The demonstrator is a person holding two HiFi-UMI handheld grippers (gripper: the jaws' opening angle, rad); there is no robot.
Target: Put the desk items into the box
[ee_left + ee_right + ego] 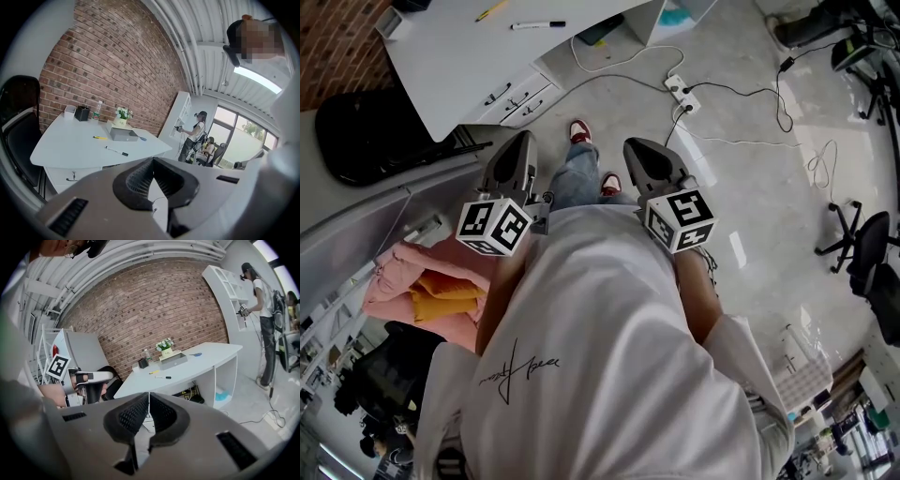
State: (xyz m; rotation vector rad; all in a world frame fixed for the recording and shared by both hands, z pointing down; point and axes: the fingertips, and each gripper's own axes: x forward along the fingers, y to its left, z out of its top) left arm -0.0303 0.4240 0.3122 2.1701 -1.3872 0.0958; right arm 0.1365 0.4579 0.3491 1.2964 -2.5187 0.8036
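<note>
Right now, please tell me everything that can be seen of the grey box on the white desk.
The grey box is low and rectangular, with plain matte sides. It stands flat on the white desk, toward the brick wall. A small pot of white flowers stands at its back edge, on it or just behind; I cannot tell. A blue-handled item lies beside one end, a yellow pen apart from the other. Whether its top is open does not show.

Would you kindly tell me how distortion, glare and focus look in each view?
Head view: fisheye warps the corners, and the glossy grey floor carries glare. Left gripper view: dark round vignette, tall windows washed out. Right gripper view: the red brick wall curves.
</note>
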